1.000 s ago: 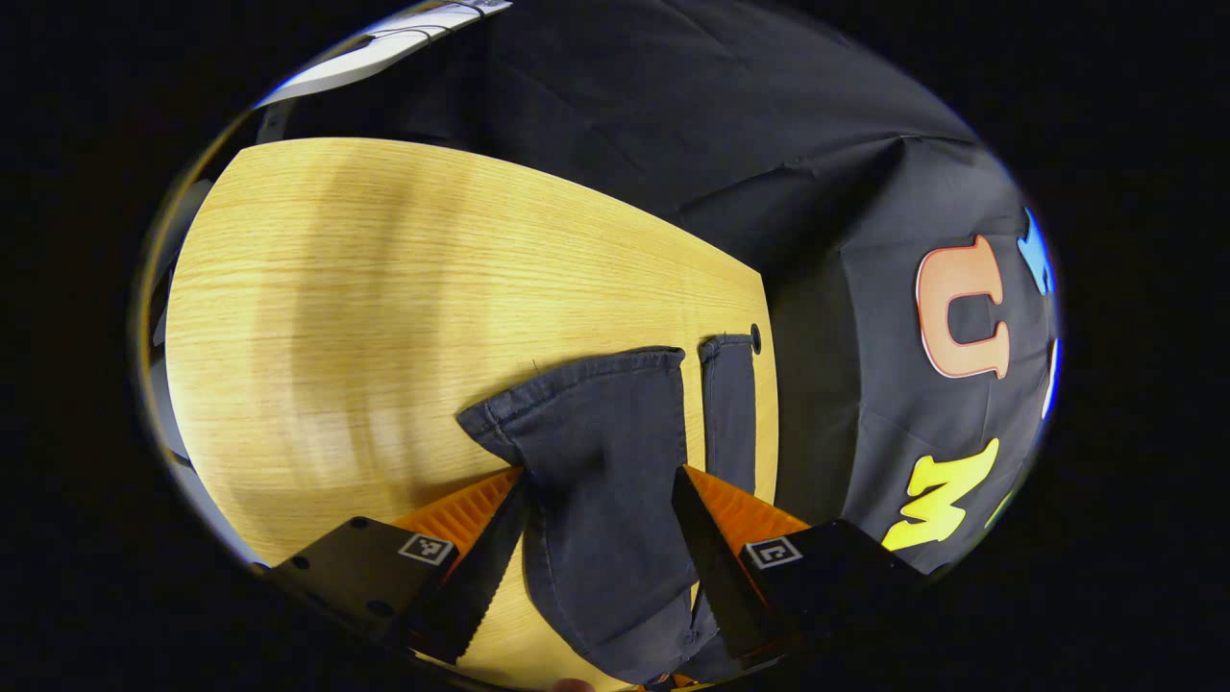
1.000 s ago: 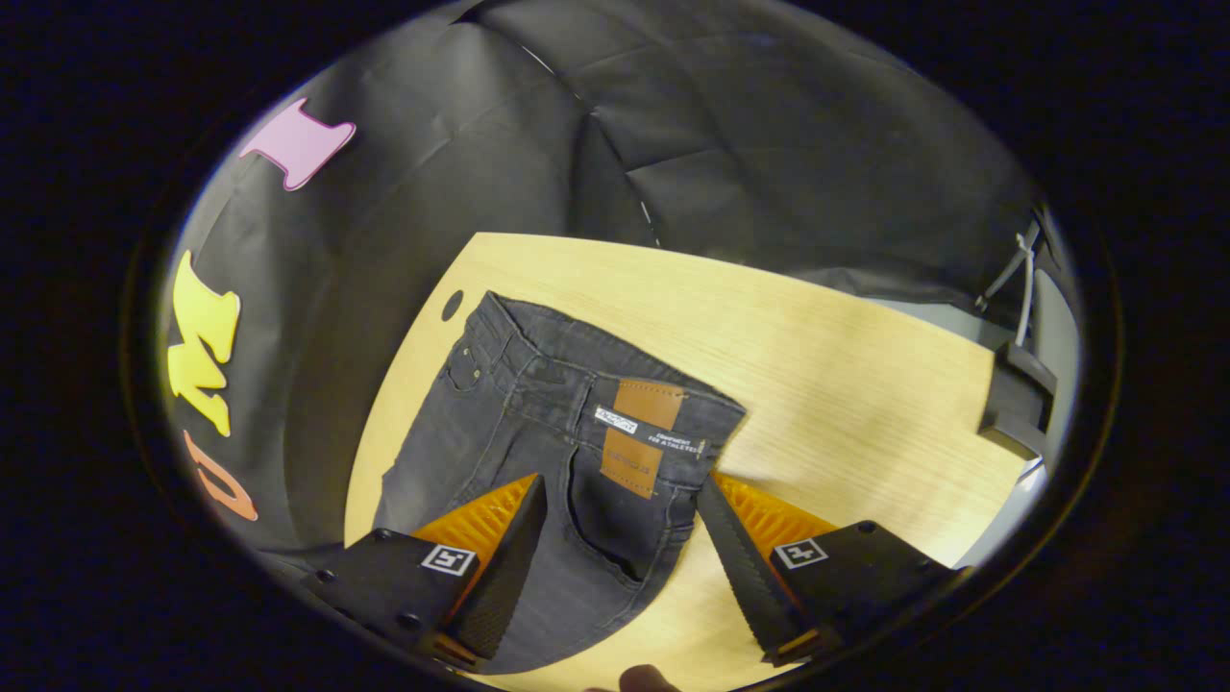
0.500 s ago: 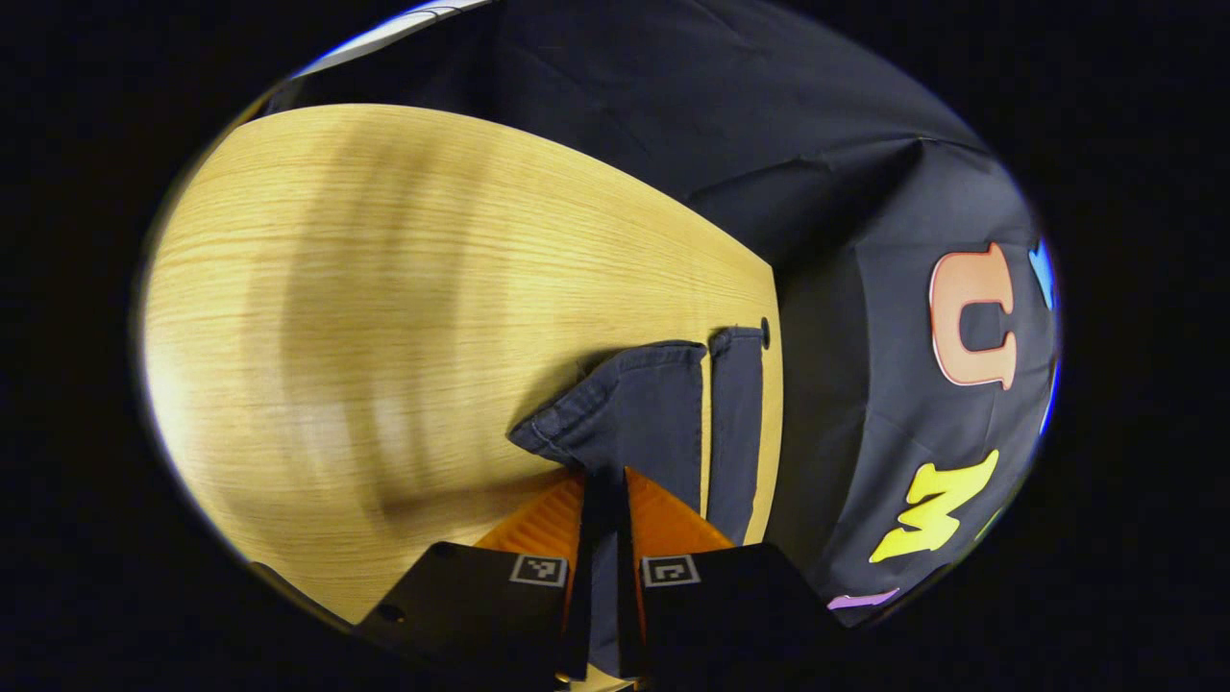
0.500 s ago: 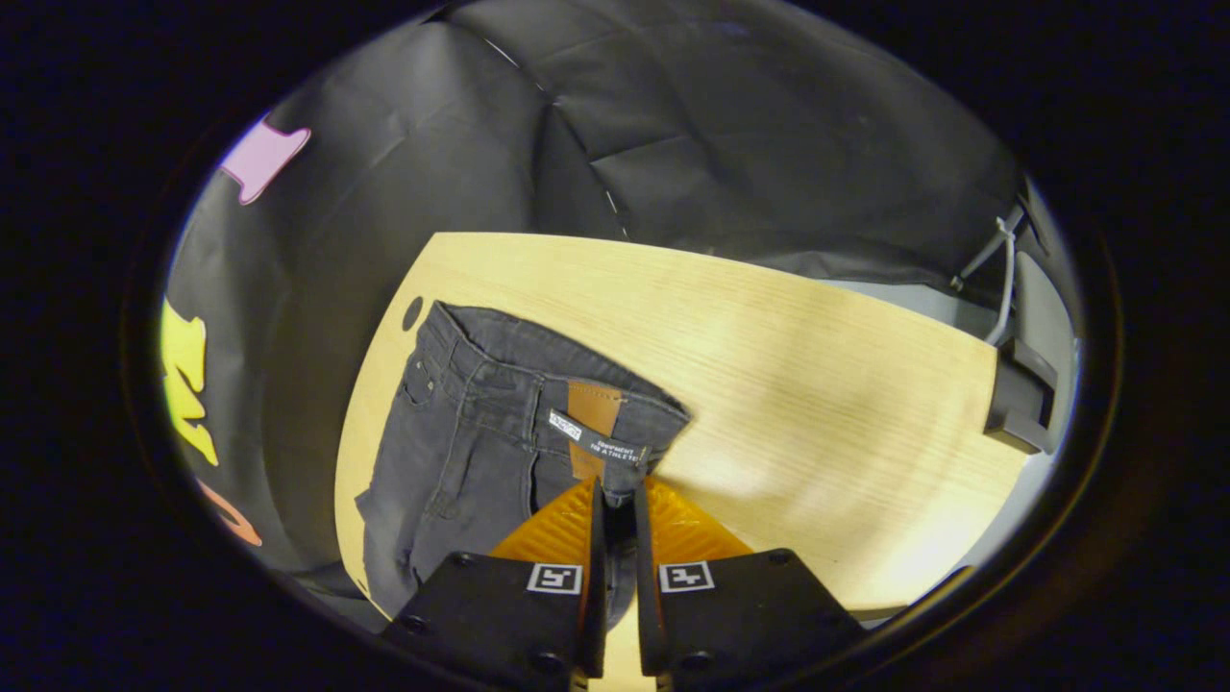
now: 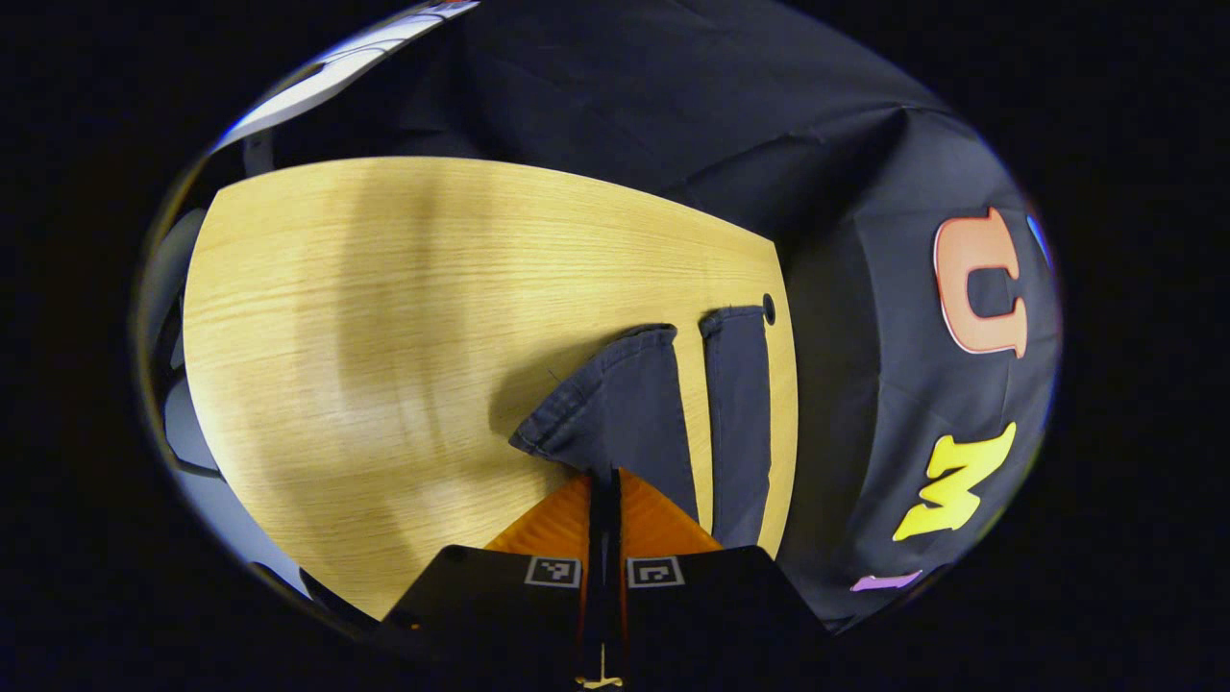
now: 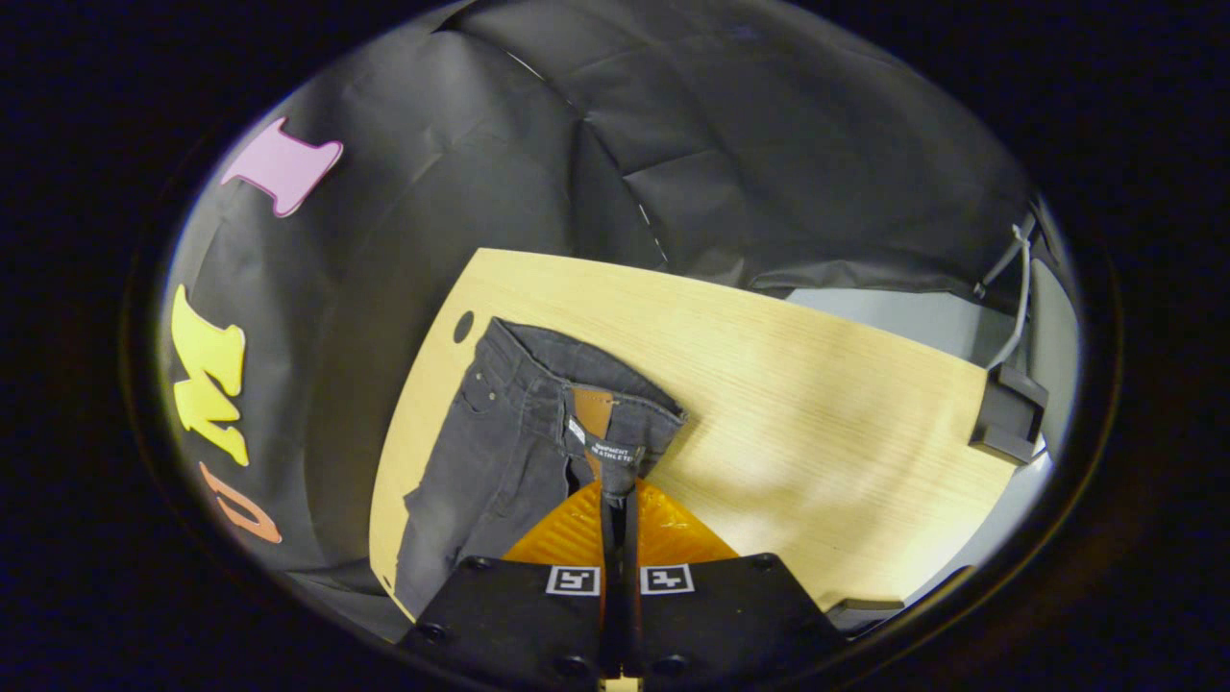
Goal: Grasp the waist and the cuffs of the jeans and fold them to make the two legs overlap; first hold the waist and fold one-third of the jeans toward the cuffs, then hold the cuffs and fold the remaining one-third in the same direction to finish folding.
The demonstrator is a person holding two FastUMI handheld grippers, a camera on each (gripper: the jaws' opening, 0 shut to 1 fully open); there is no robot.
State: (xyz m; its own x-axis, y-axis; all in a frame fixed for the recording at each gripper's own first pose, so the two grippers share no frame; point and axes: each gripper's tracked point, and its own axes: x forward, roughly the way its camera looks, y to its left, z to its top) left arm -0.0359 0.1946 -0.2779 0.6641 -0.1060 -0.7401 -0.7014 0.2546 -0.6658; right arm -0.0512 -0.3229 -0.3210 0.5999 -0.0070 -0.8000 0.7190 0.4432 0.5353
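I am holding both grippers pinched on the dark jeans (image 6: 500, 452): the left gripper (image 5: 603, 481) is clamping the near leg's cuff (image 5: 615, 404), and the right gripper (image 6: 615, 495) is clamping the waist (image 6: 601, 423) at its near corner. I am judging that each bite is thin, so either edge could slip out as I lift and leave the legs misaligned. Beyond the grippers, the jeans are lying along the far edge of the tabletop (image 5: 384, 288).
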